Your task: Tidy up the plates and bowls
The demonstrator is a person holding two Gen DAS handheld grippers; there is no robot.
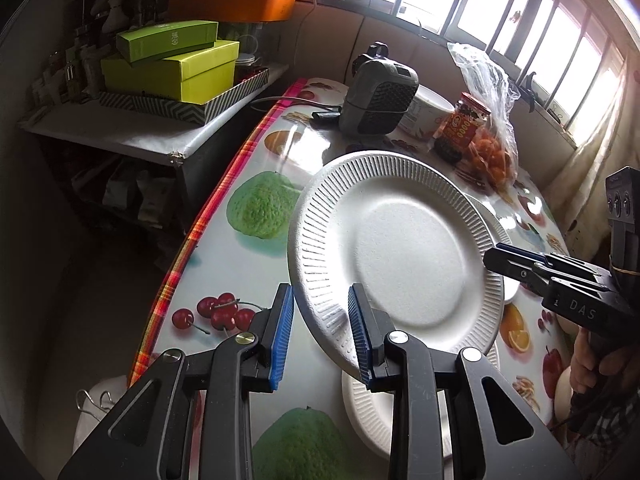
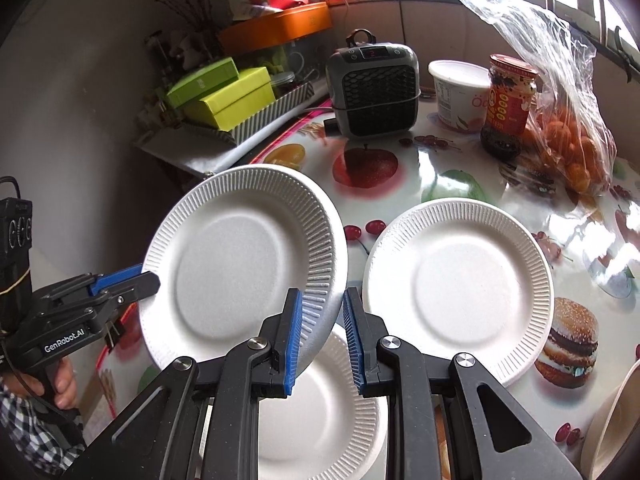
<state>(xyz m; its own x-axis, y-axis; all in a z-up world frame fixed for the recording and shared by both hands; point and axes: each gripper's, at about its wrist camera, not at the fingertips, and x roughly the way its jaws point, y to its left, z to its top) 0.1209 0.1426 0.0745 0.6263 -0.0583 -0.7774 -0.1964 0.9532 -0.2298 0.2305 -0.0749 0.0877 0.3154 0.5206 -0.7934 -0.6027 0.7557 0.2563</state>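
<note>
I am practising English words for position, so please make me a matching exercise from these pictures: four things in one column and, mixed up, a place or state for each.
Things
1. raised plate
2. flat plate
3. red jar
4. green boxes

Places or states
a. stacked in the striped tray
b. tilted, up off the table
c. lying level on the tablecloth
d. upright beside the white tub

Pairs: 1-b, 2-c, 3-d, 4-a

Heater (image 2: 374,92) behind plates (image 2: 458,290), jar (image 2: 510,98) right
</note>
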